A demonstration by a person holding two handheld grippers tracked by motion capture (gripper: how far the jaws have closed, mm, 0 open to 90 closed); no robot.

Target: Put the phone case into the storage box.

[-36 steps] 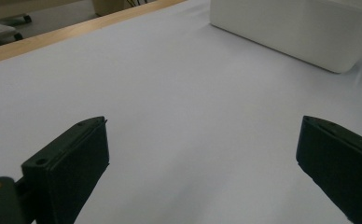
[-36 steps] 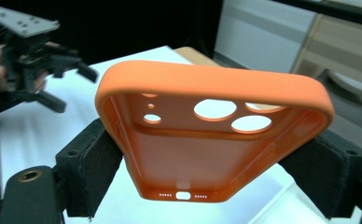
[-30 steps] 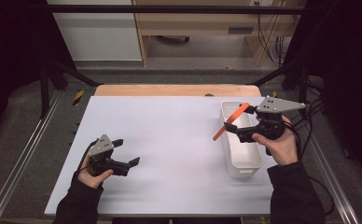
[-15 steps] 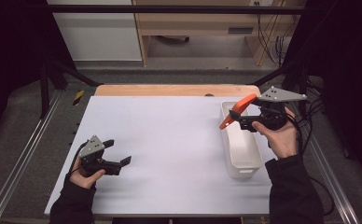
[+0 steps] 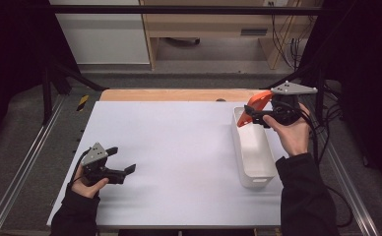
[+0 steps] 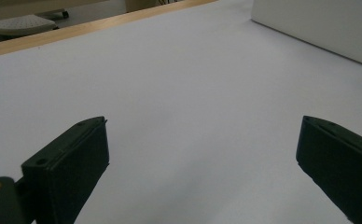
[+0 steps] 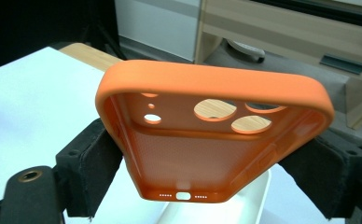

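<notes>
The orange phone case was pinched between the right gripper's jaws, with the white bin just below. The left gripper was held spread, nothing between its jaws.

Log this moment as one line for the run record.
right gripper: shut on orange phone case, held above far end of white bin | left gripper: open, empty, low over white table
</notes>
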